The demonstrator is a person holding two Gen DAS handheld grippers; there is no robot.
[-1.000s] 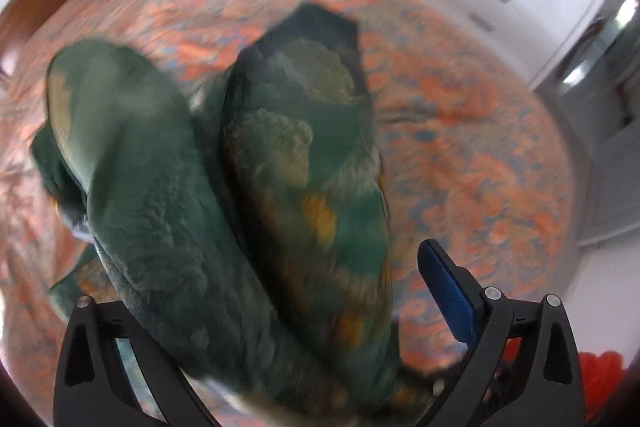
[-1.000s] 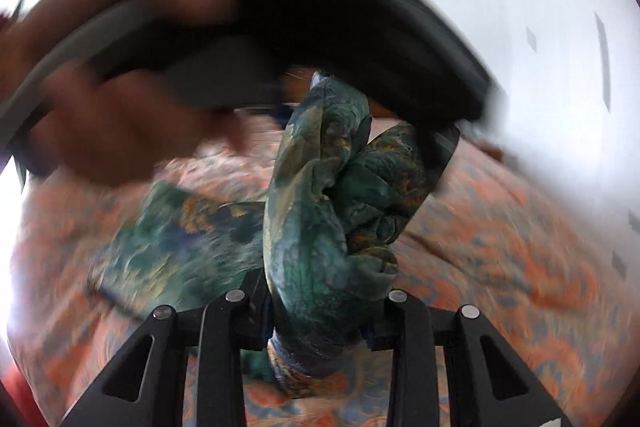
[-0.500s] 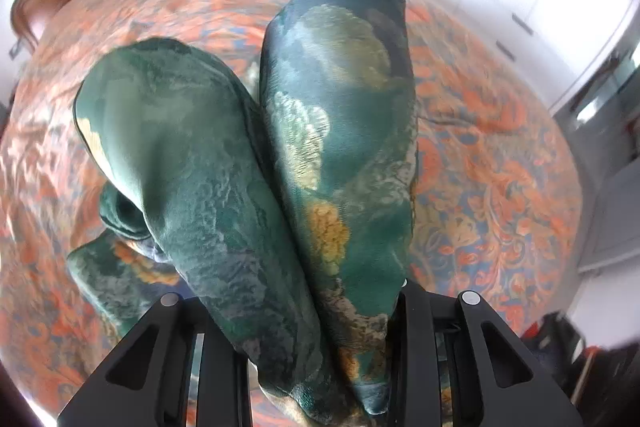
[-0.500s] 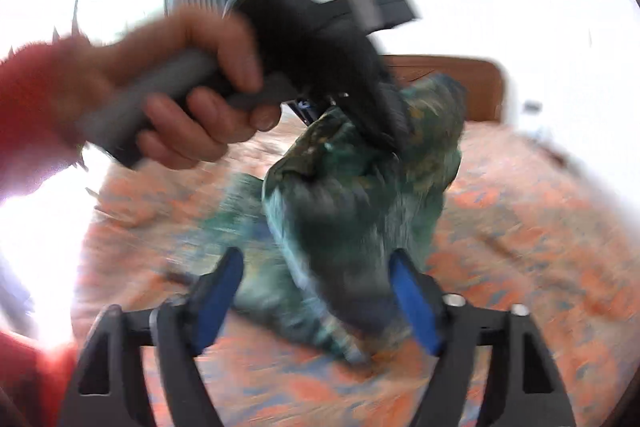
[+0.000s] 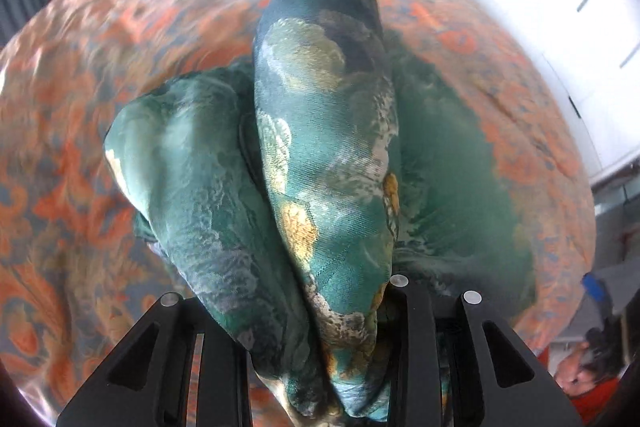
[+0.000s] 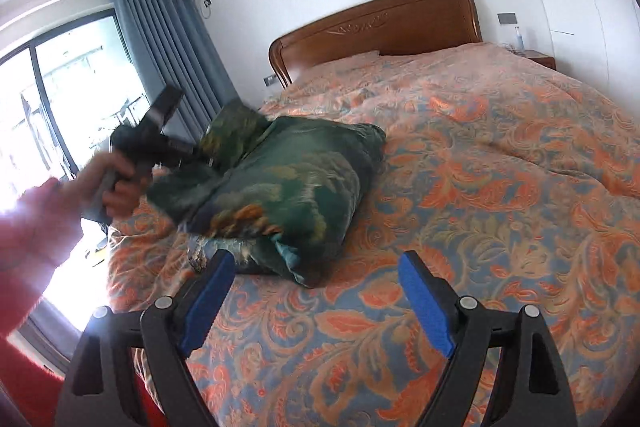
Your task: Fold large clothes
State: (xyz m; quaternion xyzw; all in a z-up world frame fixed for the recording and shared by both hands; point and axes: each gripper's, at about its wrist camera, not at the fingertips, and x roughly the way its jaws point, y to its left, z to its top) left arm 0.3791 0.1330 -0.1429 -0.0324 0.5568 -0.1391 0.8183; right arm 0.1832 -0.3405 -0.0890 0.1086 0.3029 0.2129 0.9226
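The large green floral garment fills the left wrist view, bunched into two thick folds. My left gripper is shut on it, and the rest hangs down onto the bed. In the right wrist view the same garment lies as a heap on the bedspread. A hand holds the left gripper at the heap's left end. My right gripper hovers just in front of the heap with its jaws opening. Nothing is between its blue pads; the left one is close to the cloth's near edge.
An orange and blue patterned bedspread covers the whole bed. A wooden headboard stands at the far end, with a nightstand to its right. Grey curtains and a bright window are at the left. A red sleeve crosses the left edge.
My left gripper shut on the garment and carried it down to the bed. My right gripper let go of the cloth, opened wide and drew back from the heap.
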